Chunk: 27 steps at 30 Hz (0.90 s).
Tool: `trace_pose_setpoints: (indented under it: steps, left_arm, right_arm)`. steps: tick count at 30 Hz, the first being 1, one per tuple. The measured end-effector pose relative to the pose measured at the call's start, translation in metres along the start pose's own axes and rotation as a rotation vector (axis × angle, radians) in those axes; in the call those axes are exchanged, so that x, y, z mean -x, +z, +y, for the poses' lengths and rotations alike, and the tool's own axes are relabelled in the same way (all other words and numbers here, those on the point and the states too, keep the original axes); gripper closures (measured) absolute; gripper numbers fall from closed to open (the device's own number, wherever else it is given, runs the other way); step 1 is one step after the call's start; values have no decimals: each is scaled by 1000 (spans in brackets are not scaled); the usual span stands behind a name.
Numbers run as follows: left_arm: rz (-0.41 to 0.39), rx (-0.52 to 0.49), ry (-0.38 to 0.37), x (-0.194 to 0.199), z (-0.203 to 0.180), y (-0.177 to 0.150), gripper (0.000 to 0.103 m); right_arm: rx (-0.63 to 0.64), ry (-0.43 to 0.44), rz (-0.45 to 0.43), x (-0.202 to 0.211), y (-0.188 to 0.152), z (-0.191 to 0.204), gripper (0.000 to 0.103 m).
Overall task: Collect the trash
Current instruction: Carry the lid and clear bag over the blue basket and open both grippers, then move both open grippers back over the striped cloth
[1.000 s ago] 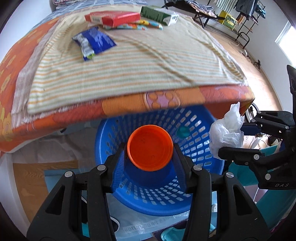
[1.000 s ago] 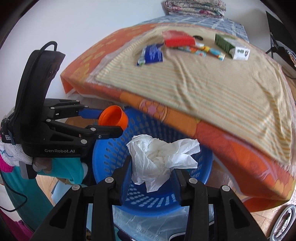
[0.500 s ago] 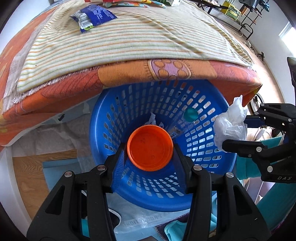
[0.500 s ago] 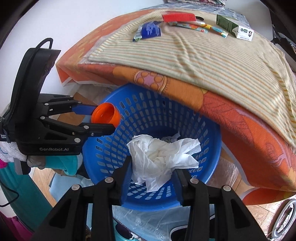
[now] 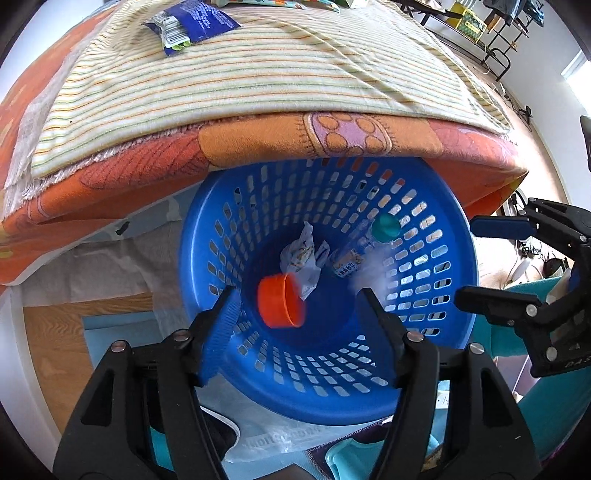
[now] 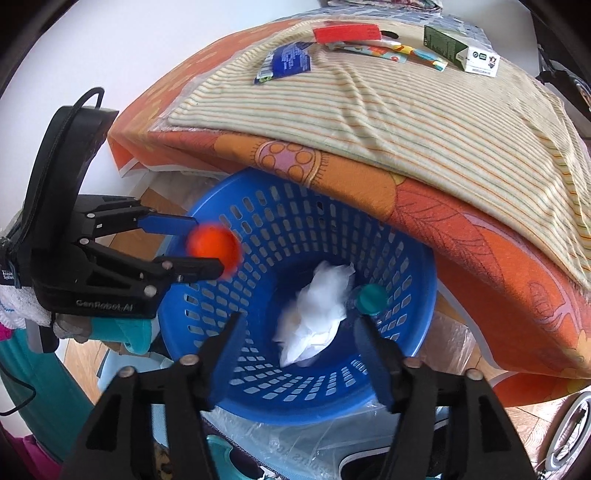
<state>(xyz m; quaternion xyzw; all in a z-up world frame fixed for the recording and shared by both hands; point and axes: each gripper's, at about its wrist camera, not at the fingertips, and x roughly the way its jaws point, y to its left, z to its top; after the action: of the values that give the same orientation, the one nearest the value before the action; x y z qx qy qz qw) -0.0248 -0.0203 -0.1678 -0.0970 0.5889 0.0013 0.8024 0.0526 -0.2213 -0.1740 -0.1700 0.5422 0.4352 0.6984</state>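
A blue slotted basket [image 5: 332, 391] [image 6: 295, 398] stands on the floor under the bed's edge. My left gripper [image 5: 299, 314] [image 6: 207, 245] hangs over it, its jaws opening. The orange cup [image 5: 280, 301] [image 6: 214, 245] is tipped and blurred between them, free of the pads. My right gripper [image 6: 301, 343] [image 5: 476, 262] is also over the basket with its jaws opening. The crumpled white tissue [image 6: 317, 314] is blurred below them, inside the basket, touching neither pad. A teal-capped bottle [image 5: 384, 227] and a crumpled wrapper [image 5: 301, 258] lie on the basket's bottom.
On the bed's striped towel [image 6: 424, 122] lie a blue packet [image 5: 192, 24] [image 6: 286, 61], a red box [image 6: 347, 32], a colourful wrapper [image 6: 402, 51] and a green carton [image 6: 458, 51]. The orange blanket [image 5: 258, 144] overhangs the basket's far rim. Plastic sheeting [image 5: 288, 439] lies by the basket.
Both grippers sank toward the basket and opened. The orange cup left the left pads and tips downward. The tissue left the right pads and drops into the basket.
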Motion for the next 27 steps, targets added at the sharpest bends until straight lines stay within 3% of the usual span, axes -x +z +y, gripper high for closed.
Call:
trace_pose_setpoints:
  steps: [4,9,27]
  left_arm:
    - [12,11,2,-1,3,2,35]
    - [34,17,6,-6,4,3,35]
    - [1,32,9,5,6,10,35]
  right_arm:
    - [-12,-11,-6,2,1,-2,19]
    - [-32,-14,6,0,0,-6,19]
    - [-47,-13,-26,7,5,-12,17]
